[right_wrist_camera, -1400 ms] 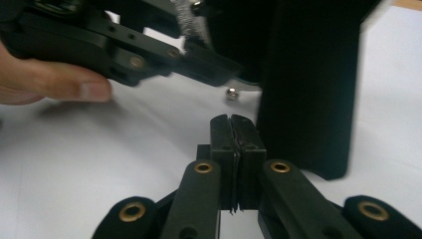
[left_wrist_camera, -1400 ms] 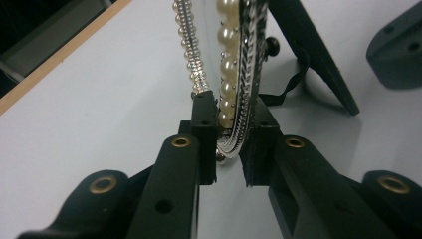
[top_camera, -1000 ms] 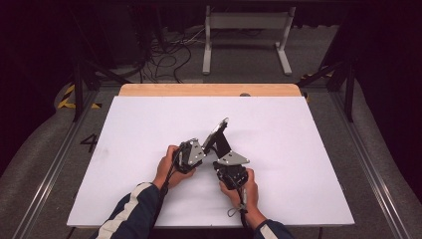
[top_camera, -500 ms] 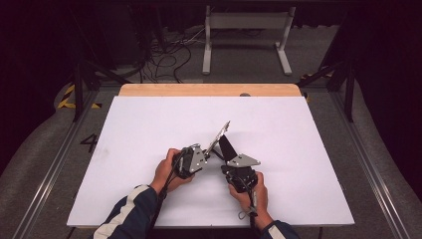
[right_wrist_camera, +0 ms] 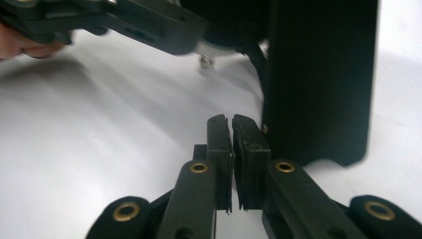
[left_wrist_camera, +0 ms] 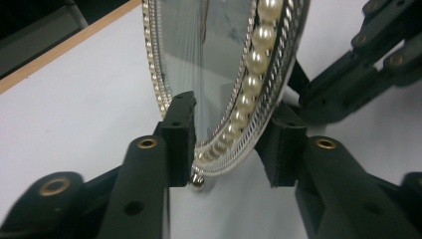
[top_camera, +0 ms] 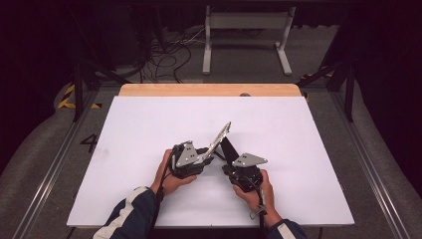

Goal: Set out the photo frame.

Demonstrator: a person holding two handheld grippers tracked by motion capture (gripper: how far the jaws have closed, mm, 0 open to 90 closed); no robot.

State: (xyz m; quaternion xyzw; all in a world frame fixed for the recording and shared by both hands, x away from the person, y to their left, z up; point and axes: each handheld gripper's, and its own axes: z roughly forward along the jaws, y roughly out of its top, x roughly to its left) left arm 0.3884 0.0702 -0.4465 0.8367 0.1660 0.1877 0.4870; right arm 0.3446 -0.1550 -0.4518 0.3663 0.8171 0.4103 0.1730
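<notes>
2 tools meet at a mirror (top_camera: 219, 141) near the middle of the white desk (top_camera: 149, 124), where it stands tilted on its lower edge with a black back prop (top_camera: 229, 148) behind it. The left tool (left_wrist_camera: 226, 149) has its jaws around the bottom rim, the left pad on the glass side and the right pad just behind the frame; whether they press or merely bracket it I cannot tell. The right tool (right_wrist_camera: 232, 124) has its jaws pressed together on nothing, and sits just beside the prop (right_wrist_camera: 318, 79).

I judge the mirror light but fragile: stiff glass, a slick face, and a knobbly rim that could slip between flat pads. Hold it by the frame edge low down, as now, and not on the glass; the prop is likely hinged and may fold if pushed.

It looks oval, with a silver rope-pattern frame (left_wrist_camera: 278, 74), a row of cream pearls (left_wrist_camera: 259, 55) along 1 side, and a small ball foot (left_wrist_camera: 197, 179) at the bottom.
</notes>
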